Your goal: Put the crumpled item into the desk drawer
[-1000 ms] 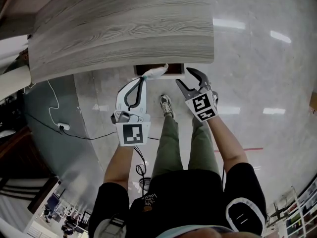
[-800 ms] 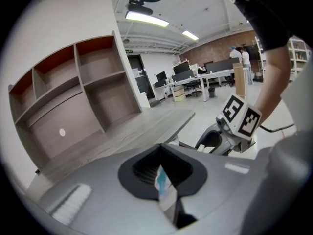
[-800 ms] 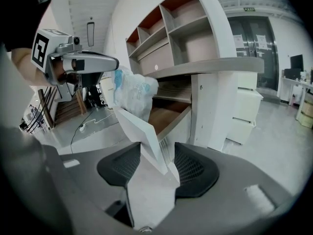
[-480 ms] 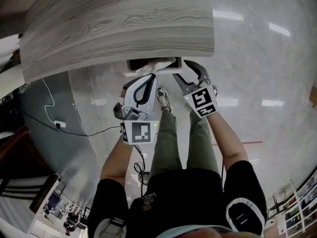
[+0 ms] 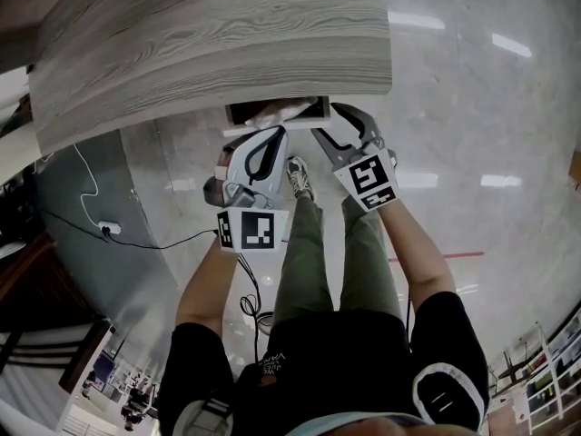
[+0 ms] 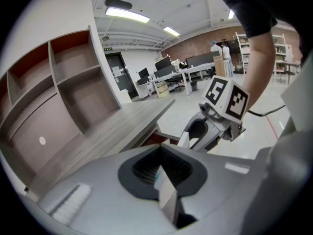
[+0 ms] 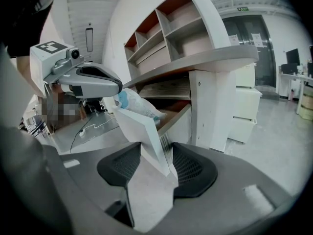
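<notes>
The crumpled item [image 5: 278, 112], a white plastic wad with a blue patch [image 7: 138, 105], hangs over the open desk drawer [image 5: 238, 113], whose red-brown inside [image 7: 172, 112] shows under the desk top. My left gripper [image 5: 270, 137] is shut on the item; a thin white and teal edge shows between its pads [image 6: 161, 187]. In the right gripper view the left gripper [image 7: 116, 88] holds the wad just above the drawer's rim. My right gripper [image 5: 329, 134] sits beside the drawer's right end, its white fingers [image 7: 146, 136] pressed together with nothing in them. I cannot tell whether the wad touches the drawer's floor.
The wood-grain desk top [image 5: 218, 34] overhangs the drawer. Open shelves [image 7: 166, 23] rise behind the desk. A white cabinet [image 7: 244, 111] stands right of the drawer. A cable and socket [image 5: 109, 228] lie on the floor at left, my shoe [image 5: 297, 176] below the drawer.
Both grippers have moved forward toward the desk. The left one has carried the crumpled item from in front of the drawer to over its opening.
</notes>
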Demonstrator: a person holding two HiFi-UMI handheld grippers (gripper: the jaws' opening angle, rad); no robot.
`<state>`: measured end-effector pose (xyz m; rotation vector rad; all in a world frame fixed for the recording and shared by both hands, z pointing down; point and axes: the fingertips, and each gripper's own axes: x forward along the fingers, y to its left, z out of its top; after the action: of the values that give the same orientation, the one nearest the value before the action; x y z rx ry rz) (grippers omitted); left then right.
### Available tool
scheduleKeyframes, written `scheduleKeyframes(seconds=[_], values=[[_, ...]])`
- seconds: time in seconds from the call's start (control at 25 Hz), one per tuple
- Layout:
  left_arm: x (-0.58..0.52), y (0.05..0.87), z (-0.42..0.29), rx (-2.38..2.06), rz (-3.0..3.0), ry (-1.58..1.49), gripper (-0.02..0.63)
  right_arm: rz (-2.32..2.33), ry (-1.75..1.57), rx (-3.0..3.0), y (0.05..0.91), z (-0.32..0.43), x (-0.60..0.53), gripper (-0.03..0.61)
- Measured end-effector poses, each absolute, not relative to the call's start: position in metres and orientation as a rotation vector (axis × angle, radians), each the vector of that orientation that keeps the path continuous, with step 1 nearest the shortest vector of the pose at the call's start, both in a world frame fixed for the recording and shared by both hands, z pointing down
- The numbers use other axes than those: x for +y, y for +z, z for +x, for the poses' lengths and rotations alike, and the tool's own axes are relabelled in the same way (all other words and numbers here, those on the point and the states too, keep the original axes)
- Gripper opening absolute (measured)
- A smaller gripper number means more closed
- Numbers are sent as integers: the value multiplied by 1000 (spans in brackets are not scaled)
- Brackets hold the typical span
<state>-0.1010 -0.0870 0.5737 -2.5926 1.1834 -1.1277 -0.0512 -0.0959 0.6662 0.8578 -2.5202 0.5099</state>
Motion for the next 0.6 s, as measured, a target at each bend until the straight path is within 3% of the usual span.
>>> scheduleKeyframes(seconds=[0.6], values=[[-89,599,-75,954,-2753,-1214,52,886,520,-2547,667,-51,-96,192]])
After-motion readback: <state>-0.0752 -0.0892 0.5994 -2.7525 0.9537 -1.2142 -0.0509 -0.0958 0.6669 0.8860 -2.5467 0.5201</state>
